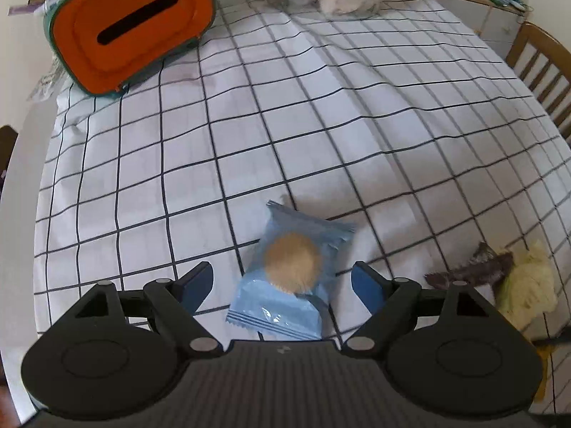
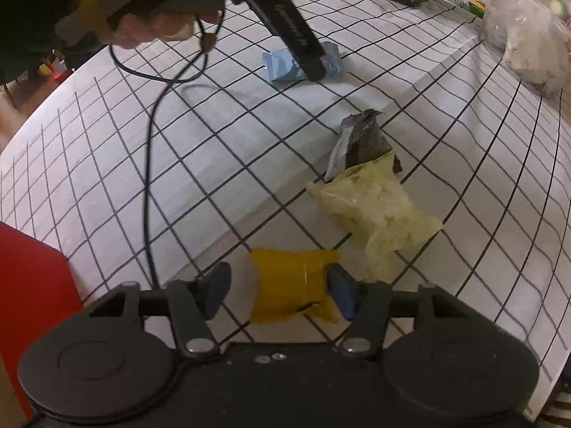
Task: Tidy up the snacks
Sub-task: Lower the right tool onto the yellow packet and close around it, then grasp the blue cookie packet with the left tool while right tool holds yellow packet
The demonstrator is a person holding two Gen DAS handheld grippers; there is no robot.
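Snacks lie scattered on the checked surface, none yet gathered, so the sorting looks barely begun. The left hand-held gripper is spread wide around the blue cookie packet, its pads clear of the wrapper. The right hand-held gripper straddles the yellow packet; one pad touches its edge, the other stands apart, so nothing is pinched. A pale yellow bag and a dark wrapper wait beside it. The orange box sits far off.
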